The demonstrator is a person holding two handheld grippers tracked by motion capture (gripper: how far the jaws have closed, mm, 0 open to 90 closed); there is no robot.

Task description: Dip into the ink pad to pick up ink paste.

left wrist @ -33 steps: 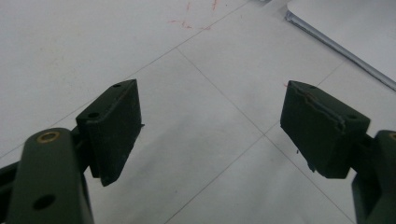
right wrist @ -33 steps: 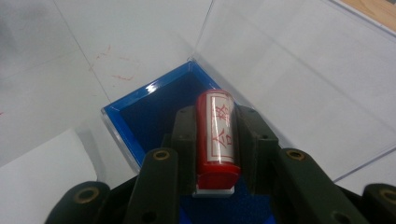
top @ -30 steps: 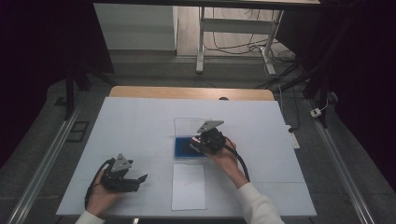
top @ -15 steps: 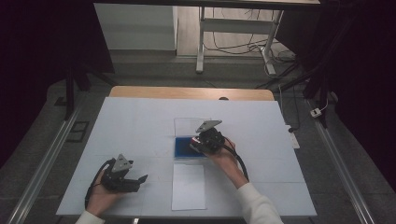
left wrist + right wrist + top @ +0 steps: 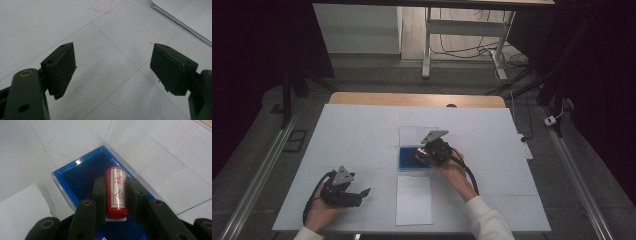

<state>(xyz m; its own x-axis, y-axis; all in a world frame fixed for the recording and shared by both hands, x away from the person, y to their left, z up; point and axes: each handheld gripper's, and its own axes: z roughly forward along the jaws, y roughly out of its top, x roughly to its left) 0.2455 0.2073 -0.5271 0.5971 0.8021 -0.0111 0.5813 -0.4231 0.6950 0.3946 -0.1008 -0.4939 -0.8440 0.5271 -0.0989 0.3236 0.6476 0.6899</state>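
My right gripper (image 5: 115, 196) is clamped on a red stamp (image 5: 116, 192), held over the blue ink pad (image 5: 85, 173) at the table's (image 5: 362, 125) centre. My left gripper (image 5: 112, 67), jaws apart, rests near the front left corner, beside a paper sheet (image 5: 414, 200).

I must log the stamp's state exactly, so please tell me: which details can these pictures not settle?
- Stamp face: right gripper view, hidden; it points away, toward the blue pad.
- Contact between stamp and pad: hidden by the right gripper jaws; in the high view, by the gripper body.
- Stamp's red characters: partly covered by the jaws; too small in the high view.
- Paper sheet: any print too small, high view.
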